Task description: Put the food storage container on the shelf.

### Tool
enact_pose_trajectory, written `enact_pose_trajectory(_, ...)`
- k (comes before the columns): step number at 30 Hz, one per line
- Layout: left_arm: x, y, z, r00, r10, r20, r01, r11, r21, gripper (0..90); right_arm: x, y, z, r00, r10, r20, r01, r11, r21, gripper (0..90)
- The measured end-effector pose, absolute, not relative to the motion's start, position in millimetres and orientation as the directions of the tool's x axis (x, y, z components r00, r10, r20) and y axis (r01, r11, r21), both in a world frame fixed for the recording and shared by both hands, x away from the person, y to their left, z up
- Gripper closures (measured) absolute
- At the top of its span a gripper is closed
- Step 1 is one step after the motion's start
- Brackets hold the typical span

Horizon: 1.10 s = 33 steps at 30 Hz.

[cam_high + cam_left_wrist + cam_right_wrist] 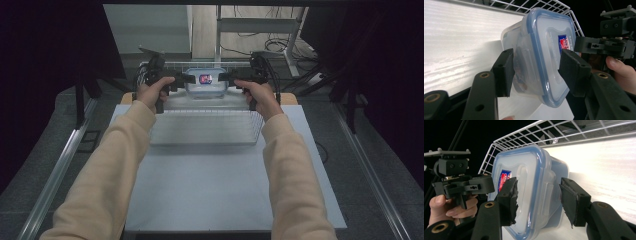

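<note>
A clear plastic container (205, 81) with a blue-rimmed lid and a red-and-blue label sits at the far end of a white wire basket (205, 142). My left gripper (189, 78) holds its left side and my right gripper (224, 76) its right side. In the left gripper view the container (541, 57) is between the jaws of my left gripper (536, 70), one pad on the lid and one on the base. In the right gripper view my right gripper (537, 197) clamps the container (534, 182) the same way, and its pads (510, 200) look torn.
The basket stands on a white board (225, 190) over the table. Basket wires (524, 5) rise close behind the container. Dark curtains flank the table, and metal rails (60, 165) run along both sides. Table legs and cables lie on the floor beyond.
</note>
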State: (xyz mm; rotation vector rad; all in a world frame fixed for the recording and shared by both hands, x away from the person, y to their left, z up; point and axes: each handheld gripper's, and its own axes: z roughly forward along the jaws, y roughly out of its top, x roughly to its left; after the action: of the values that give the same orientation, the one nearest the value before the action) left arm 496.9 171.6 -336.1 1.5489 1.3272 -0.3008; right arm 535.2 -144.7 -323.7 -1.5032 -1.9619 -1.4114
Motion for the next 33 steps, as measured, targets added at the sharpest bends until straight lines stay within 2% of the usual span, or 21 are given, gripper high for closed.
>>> enact_pose_trajectory(8, 503.7, 174.0, -343.9, 0.337, 0.548, -0.765, 0.853, 0.166, 0.494, 44.3, 541.0, -145.2, -328.5, -0.343, 0.569, 0.747, 0.888, -0.065, 0.456, 48.0)
enact_pose_trajectory(15, 504.4, 172.9, -345.3, 0.344, 0.552, -0.76, 0.849, 0.162, 0.502, 40.3, 540.1, -142.9, -329.5, -0.343, 0.584, 0.736, 0.88, -0.074, 0.47, 45.7)
enact_pose_trajectory(16, 502.8, 171.8, -343.1, 0.358, 0.569, -0.74, 0.837, 0.155, 0.524, 37.4, 538.3, -141.7, -327.5, -0.342, 0.605, 0.719, 0.872, -0.081, 0.483, 34.5)
enact_pose_trajectory(17, 502.8, 171.8, -343.1, 0.358, 0.569, -0.74, 0.837, 0.155, 0.524, 34.9, 538.3, -141.7, -327.5, -0.342, 0.605, 0.719, 0.872, -0.081, 0.483, 34.5)
enact_pose_trajectory(19, 500.4, 171.1, -338.8, 0.375, 0.606, -0.702, 0.818, 0.14, 0.558, 31.7, 536.2, -142.3, -324.9, -0.341, 0.608, 0.717, 0.858, -0.11, 0.502, 27.6)
enact_pose_trajectory(20, 499.5, 171.5, -336.9, 0.378, 0.616, -0.691, 0.812, 0.139, 0.567, 24.5, 533.8, -143.6, -320.7, -0.351, 0.602, 0.718, 0.838, -0.141, 0.528, 20.8)
enact_pose_trajectory(21, 498.4, 172.3, -335.2, 0.38, 0.613, -0.693, 0.807, 0.146, 0.572, 24.5, 533.8, -143.6, -320.7, -0.351, 0.602, 0.718, 0.838, -0.141, 0.528, 20.8)
enact_pose_trajectory(22, 496.8, 173.2, -333.4, 0.387, 0.607, -0.694, 0.799, 0.156, 0.581, 19.8, 529.7, -144.7, -316.2, -0.361, 0.612, 0.704, 0.824, -0.145, 0.548, 16.8)
enact_pose_trajectory(25, 487.6, 174.4, -325.4, 0.413, 0.642, -0.646, 0.756, 0.154, 0.636, 17.4, 524.3, -145.2, -311.2, -0.383, 0.617, 0.687, 0.81, -0.132, 0.571, 13.9)
enact_pose_trajectory(28, 475.1, 176.6, -316.5, 0.453, 0.657, -0.602, 0.722, 0.126, 0.68, 16.1, 507.5, -148.5, -300.7, -0.454, 0.637, 0.623, 0.754, -0.098, 0.649, 11.1)
enact_pose_trajectory(30, 465.2, 179.2, -308.5, 0.47, 0.662, -0.584, 0.699, 0.124, 0.704, 16.3, 502.8, -149.7, -298.7, -0.472, 0.634, 0.612, 0.743, -0.087, 0.664, 10.4)
enact_pose_trajectory(31, 453.6, 182.6, -301.3, 0.489, 0.683, -0.543, 0.672, 0.102, 0.734, 16.4, 492.8, -152.6, -295.0, -0.511, 0.646, 0.567, 0.719, -0.039, 0.693, 10.9)
enact_pose_trajectory(32, 453.6, 182.6, -301.3, 0.489, 0.683, -0.543, 0.672, 0.102, 0.734, 16.7, 492.8, -152.6, -295.0, -0.511, 0.646, 0.567, 0.719, -0.039, 0.693, 10.9)
enact_pose_trajectory(33, 446.9, 183.9, -299.0, 0.5, 0.691, -0.521, 0.656, 0.089, 0.749, 17.0, 480.4, -157.1, -292.8, -0.559, 0.658, 0.505, 0.678, 0.013, 0.735, 10.9)
